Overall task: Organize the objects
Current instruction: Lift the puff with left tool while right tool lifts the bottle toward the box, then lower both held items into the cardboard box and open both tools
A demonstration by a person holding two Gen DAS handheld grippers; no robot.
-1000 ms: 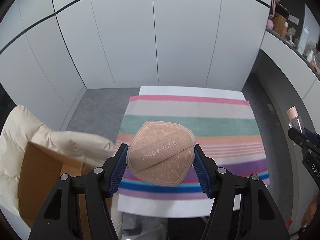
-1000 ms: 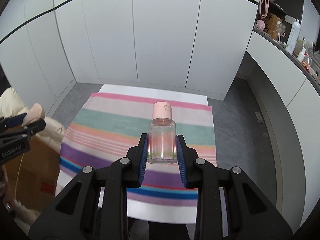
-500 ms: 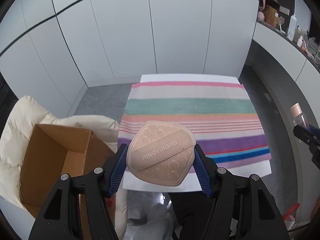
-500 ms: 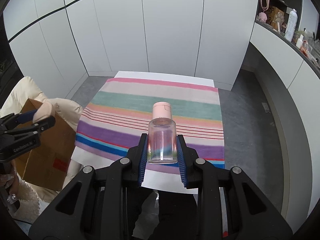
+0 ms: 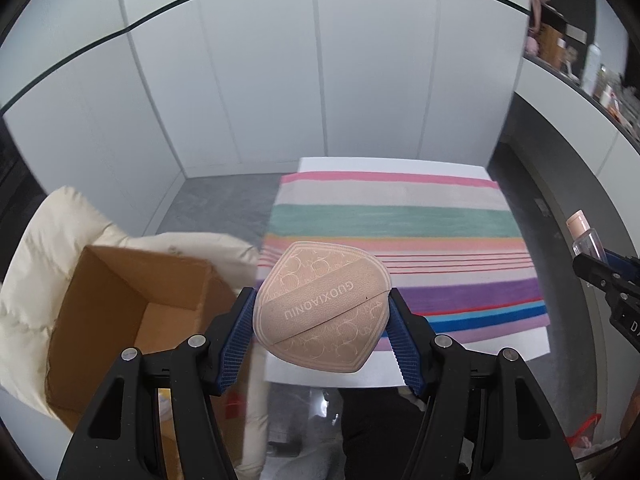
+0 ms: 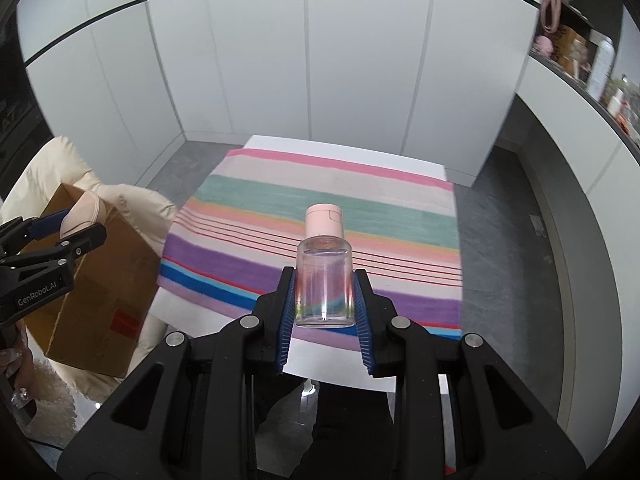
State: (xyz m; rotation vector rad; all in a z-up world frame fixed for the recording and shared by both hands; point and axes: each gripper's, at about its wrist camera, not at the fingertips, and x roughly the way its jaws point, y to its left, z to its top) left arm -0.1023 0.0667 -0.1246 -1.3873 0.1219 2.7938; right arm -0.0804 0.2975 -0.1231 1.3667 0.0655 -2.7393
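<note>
One puff point(image 5: 322, 306), one bottle point(image 6: 325, 284), one box point(image 5: 132, 320); each tool loaded.

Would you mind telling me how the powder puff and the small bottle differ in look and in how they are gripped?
The powder puff is flat, opaque beige with embossed lettering; the small bottle is clear with a pink cap. The puff lies broad face up across the left gripper, whose jaws stand wide around it; the bottle stands upright in the right gripper, jaws close together. Both are clamped between blue pads and held above the striped cloth.
</note>
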